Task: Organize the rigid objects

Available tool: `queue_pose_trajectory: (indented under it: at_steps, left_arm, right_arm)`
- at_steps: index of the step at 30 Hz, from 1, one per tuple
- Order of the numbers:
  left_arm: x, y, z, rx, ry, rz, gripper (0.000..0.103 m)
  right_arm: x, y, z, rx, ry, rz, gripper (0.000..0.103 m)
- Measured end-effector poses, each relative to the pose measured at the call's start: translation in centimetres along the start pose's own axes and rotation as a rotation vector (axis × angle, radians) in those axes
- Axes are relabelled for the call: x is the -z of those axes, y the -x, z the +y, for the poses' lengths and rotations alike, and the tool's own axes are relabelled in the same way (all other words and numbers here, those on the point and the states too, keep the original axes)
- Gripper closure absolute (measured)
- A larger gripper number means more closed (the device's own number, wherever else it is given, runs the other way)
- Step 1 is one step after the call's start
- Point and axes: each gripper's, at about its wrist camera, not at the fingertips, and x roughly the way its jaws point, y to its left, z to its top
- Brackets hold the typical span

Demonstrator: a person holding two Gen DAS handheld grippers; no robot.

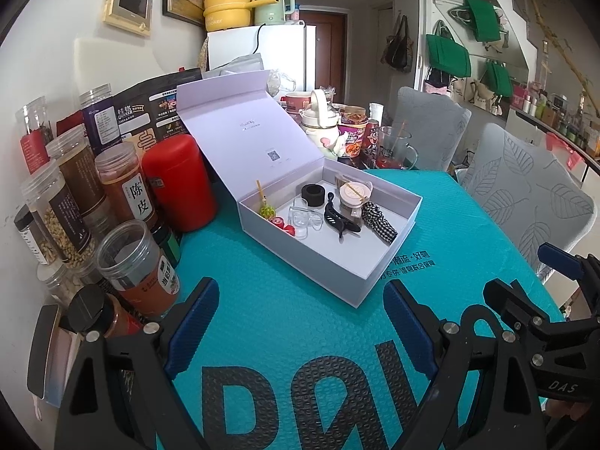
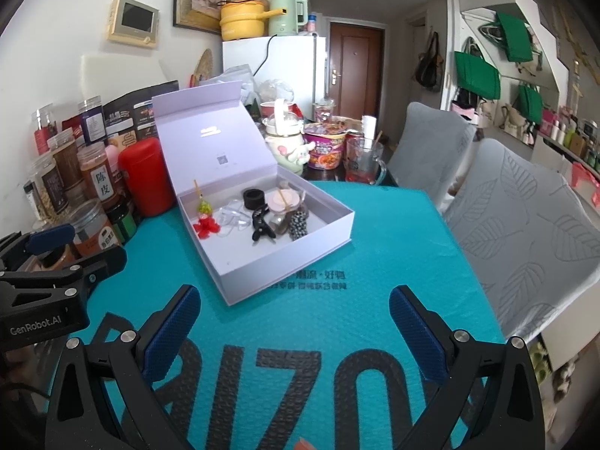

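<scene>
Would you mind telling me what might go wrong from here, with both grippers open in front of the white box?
1. The small things in the white box lie bunched: grasping the black hair claw may drag the checked scrunchie or the clear clips along.
2. The raised lid stands near the red canister; a push on the box could tip it or the jars beside it.

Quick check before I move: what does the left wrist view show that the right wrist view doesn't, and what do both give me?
Left wrist only: the "DAS" marking on the right hand-held gripper, seen from its side.

Right wrist only: the "GenRobot.AI" marking on the left hand-held gripper, and a brown door with its handle.

Both: the open white box holding a black hair clip, the red canister, the teal mat.
</scene>
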Motion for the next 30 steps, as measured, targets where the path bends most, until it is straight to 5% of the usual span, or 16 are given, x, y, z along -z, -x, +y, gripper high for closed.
queue_pose_trajectory:
  at_steps: [30]
  left_arm:
    - [0.4, 0.6, -0.7, -0.006, -0.031, 0.004, 0.013]
  right_arm:
    - [0.2, 1.1, -0.2, 0.004, 0.01, -0.011, 0.0]
